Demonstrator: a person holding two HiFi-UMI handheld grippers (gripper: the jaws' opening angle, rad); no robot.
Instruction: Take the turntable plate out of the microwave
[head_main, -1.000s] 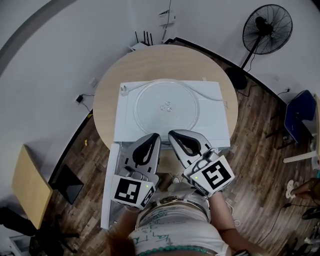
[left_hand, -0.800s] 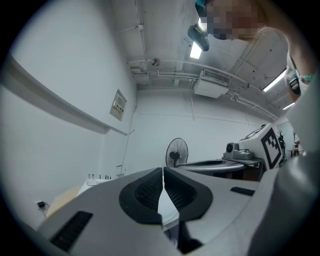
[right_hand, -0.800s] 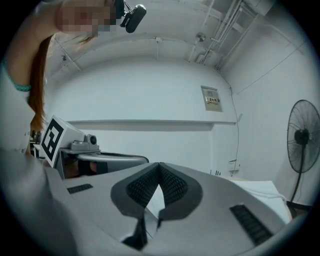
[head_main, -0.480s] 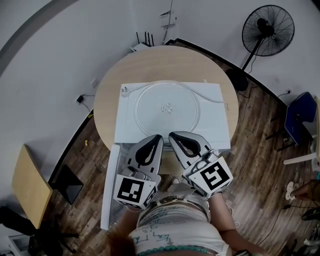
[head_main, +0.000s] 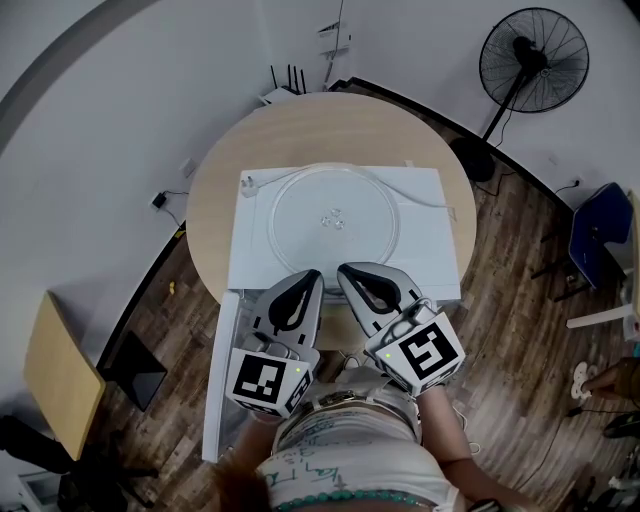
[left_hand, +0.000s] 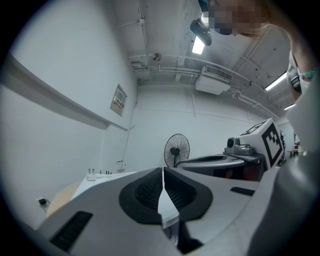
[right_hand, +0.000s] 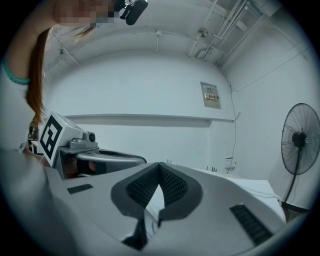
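The clear glass turntable plate (head_main: 333, 218) lies flat on top of the white microwave (head_main: 250, 255), which stands on a round wooden table (head_main: 212, 180). The microwave's door (head_main: 222, 372) hangs open at the lower left. My left gripper (head_main: 312, 275) and right gripper (head_main: 345, 270) are side by side at the microwave's near edge, level with its top, both shut with nothing between the jaws. In the left gripper view the left gripper (left_hand: 163, 170) has its jaws pressed together; the right gripper (right_hand: 159, 165) looks the same in its own view. Neither touches the plate.
A white cord with a plug (head_main: 250, 182) runs across the microwave top behind the plate. A black standing fan (head_main: 530, 62) is at the far right, a blue chair (head_main: 600, 235) at the right edge, and a small wooden table (head_main: 58, 372) at the lower left.
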